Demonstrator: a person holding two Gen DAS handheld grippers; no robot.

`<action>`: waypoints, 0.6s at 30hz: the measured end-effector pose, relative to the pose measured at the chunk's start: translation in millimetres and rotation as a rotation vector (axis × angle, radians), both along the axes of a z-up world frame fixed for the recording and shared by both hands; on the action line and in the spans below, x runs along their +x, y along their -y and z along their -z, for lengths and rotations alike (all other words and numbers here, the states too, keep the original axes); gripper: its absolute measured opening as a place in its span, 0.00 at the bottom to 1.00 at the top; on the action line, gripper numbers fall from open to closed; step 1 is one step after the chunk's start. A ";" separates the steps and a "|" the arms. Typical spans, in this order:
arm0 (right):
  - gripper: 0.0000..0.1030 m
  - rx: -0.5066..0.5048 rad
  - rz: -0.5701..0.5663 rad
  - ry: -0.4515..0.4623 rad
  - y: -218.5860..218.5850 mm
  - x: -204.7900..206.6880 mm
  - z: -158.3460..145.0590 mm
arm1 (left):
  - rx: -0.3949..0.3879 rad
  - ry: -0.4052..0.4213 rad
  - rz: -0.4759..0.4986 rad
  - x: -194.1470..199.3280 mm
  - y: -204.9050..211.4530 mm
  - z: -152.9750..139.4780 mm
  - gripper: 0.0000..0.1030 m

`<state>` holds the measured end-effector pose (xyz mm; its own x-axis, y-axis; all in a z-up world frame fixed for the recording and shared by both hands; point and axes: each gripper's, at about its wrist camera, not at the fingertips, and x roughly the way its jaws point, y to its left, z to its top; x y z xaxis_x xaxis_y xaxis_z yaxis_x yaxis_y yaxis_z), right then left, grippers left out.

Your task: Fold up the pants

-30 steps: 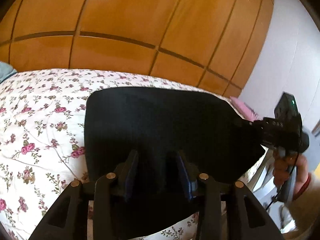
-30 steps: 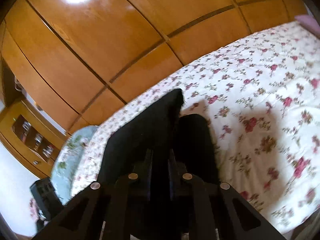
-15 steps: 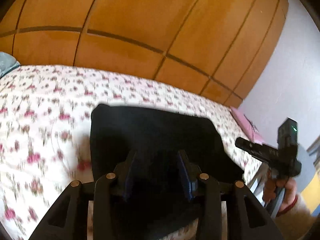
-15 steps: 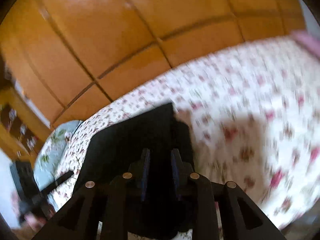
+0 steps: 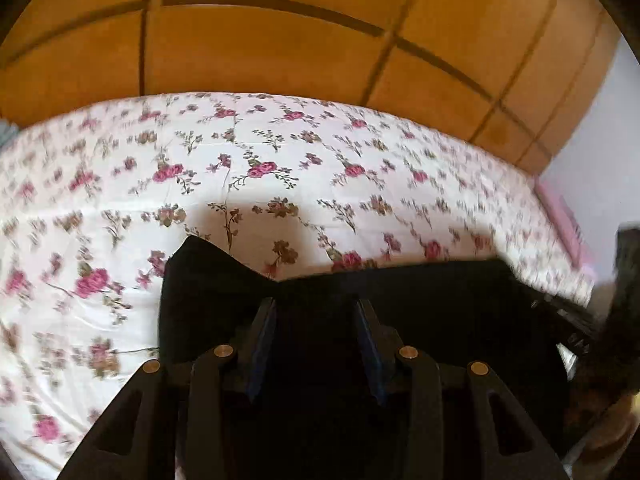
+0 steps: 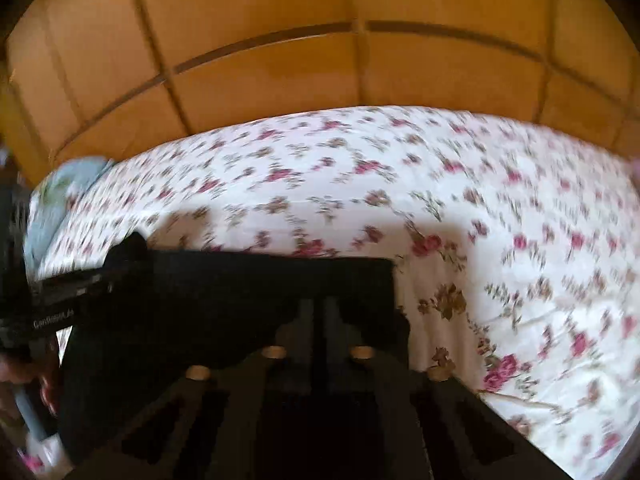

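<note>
Now left gripper [image 5: 316, 312] jaws spread wide over black pants [image 5: 440, 304]; right gripper [image 6: 319, 312] jaws nearly closed, pinching pants [image 6: 240, 288] above floral bed [image 5: 280, 168].

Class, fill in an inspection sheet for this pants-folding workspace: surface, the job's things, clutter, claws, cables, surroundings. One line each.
Surface: bed under a white bedspread with pink flowers.
Job's things: black pants, lying at the bed's near edge, spread between the two claws.
Clutter: blue pillow at one end of the bed, a pink item at the other.
Claws: left claw with jaws apart, pants between them; right claw shut on the pants.
Cables: nothing seen.
Surroundings: wooden wardrobe behind the bed, pale wall beside it.
</note>
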<state>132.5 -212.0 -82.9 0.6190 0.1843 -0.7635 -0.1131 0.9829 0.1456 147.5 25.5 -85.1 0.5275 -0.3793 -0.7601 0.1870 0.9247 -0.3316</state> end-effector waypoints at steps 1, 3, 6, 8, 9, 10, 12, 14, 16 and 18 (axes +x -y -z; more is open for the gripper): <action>0.00 0.030 0.022 0.016 5.5 0.3 4.9 | -0.002 0.007 0.001 1.2 -0.6 2.9 0.39; 0.00 0.058 0.053 0.042 12.0 0.8 12.2 | 0.015 0.018 0.007 1.8 1.6 5.3 0.39; 0.00 0.101 0.080 0.055 18.7 0.0 15.0 | 0.013 0.030 0.010 0.7 0.9 5.3 0.39; 0.00 0.130 0.076 0.073 22.2 -3.6 14.6 | -0.022 0.031 0.013 0.7 -4.1 4.6 0.39; 0.00 0.146 0.077 0.078 23.9 -6.1 13.3 | -0.045 0.031 0.015 -2.0 -7.2 2.2 0.39; 0.00 0.159 0.079 0.084 25.0 -11.1 10.5 | -0.073 0.032 0.016 -5.7 -11.7 -1.4 0.39; 0.06 0.173 0.076 0.102 25.0 -20.2 3.6 | -0.122 0.037 -0.003 -18.4 -23.4 -8.9 0.39; 0.19 0.145 0.076 0.110 26.6 -41.7 -5.9 | -0.158 0.059 -0.027 -39.8 -35.9 -14.8 0.39; 0.58 0.121 0.078 0.107 29.0 -60.9 -7.5 | -0.147 0.079 -0.030 -62.6 -42.0 -15.3 0.40; 0.60 0.110 0.064 0.082 31.8 -82.6 -2.2 | -0.113 0.098 -0.013 -85.8 -44.2 -10.9 0.42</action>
